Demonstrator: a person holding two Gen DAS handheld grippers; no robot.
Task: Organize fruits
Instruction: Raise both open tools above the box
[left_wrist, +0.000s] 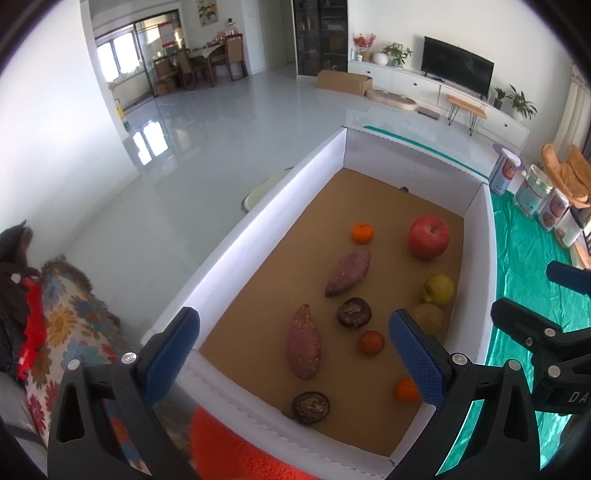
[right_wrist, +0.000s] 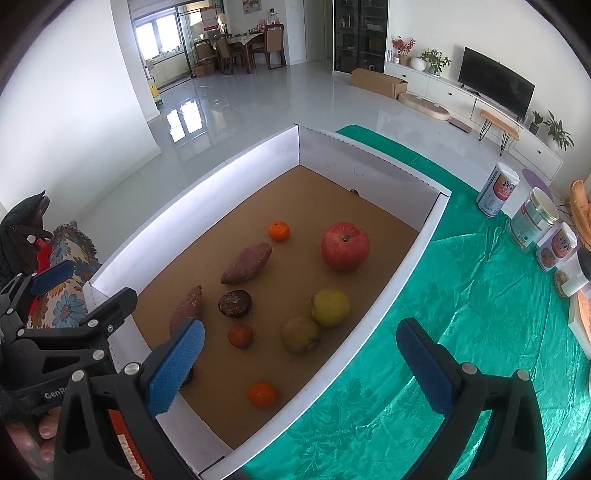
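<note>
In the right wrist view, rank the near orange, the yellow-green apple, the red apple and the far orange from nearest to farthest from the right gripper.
1. near orange, by the box's front wall, nearest the right gripper
2. yellow-green apple, mid-box, right side
3. red apple, far right
4. far orange, far centre

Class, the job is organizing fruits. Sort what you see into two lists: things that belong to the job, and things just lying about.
Belongs to the job:
red apple
two yellow-green fruits
three small oranges
white box
left gripper and right gripper, both open

Just lying about:
tins
green cloth
television
floral cushion
</note>
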